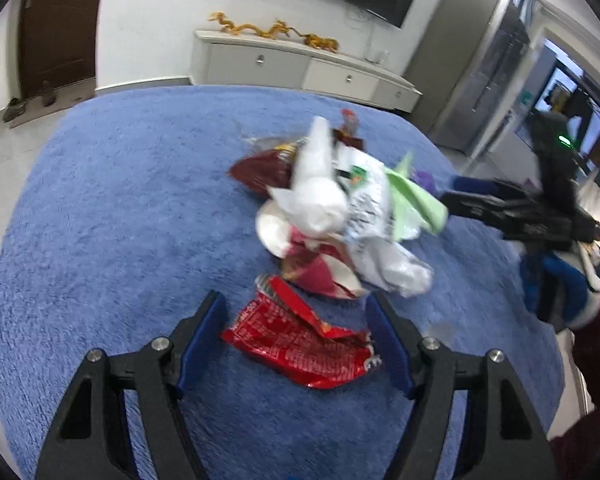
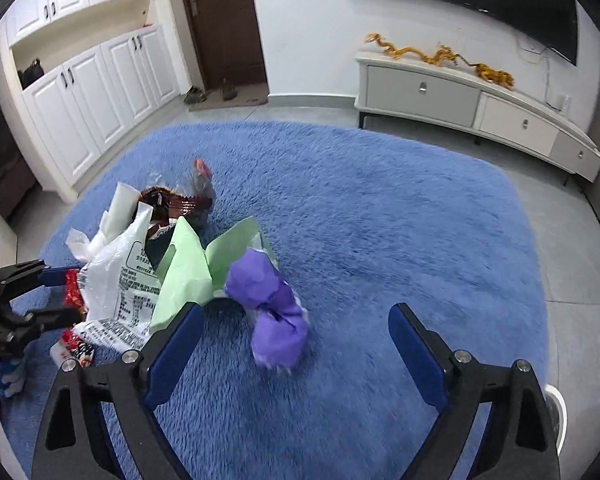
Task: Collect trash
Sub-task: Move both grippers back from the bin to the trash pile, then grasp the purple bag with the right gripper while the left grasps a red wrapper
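A heap of trash lies on the blue rug (image 2: 380, 220). The left gripper (image 1: 296, 312) stands spread, gripping nothing, with a red wrapper (image 1: 300, 344) lying between its 2 fingers. The right gripper (image 2: 296, 320) is released wide, a purple wad (image 2: 272, 308) between its fingers, untouched.

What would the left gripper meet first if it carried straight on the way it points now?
Most likely the flat red snack wrapper on the blue rug: it lies between the open left gripper fingers, ahead of the trash pile. Depth is uncertain.
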Demonstrator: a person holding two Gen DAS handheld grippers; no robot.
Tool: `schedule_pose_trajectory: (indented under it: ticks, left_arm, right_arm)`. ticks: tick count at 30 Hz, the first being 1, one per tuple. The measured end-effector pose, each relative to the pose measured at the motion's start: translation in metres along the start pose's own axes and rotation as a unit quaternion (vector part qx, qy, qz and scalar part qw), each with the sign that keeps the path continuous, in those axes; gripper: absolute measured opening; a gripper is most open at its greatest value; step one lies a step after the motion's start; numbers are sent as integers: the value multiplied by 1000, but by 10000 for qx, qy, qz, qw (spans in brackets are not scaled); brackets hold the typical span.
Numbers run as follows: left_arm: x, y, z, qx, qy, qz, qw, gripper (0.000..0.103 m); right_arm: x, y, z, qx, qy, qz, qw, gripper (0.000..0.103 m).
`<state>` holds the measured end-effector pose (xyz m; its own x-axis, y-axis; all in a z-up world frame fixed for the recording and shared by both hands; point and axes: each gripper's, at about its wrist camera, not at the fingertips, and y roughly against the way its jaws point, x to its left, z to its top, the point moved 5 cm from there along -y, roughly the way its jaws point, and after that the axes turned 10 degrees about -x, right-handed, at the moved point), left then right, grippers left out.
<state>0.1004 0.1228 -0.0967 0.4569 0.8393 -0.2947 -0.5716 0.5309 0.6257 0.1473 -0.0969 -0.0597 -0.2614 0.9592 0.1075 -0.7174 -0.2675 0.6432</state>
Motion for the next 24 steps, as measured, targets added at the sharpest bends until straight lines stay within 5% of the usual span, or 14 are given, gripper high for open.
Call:
schedule_pose_trajectory:
  ticks: [5,7,10,24]
  left_arm:
    - [-16,12,-18,58,-79,40,9999,35]
    - [-25,17,-23,36,-63,51,10000,28]
    - [-34,27,-25,-100,34,88,9999,24]
    - [-53,67,-11,-589,604,46,9964,12]
  right_arm:
    - [5,-16,4,26,124,112,9999,80]
    - [5,-19,2,77,129,140,9998,55]
    - [4,-14,-4,67,103,158,9998,36]
    - [-24,78,-33,-491,-293,58,9983,24]
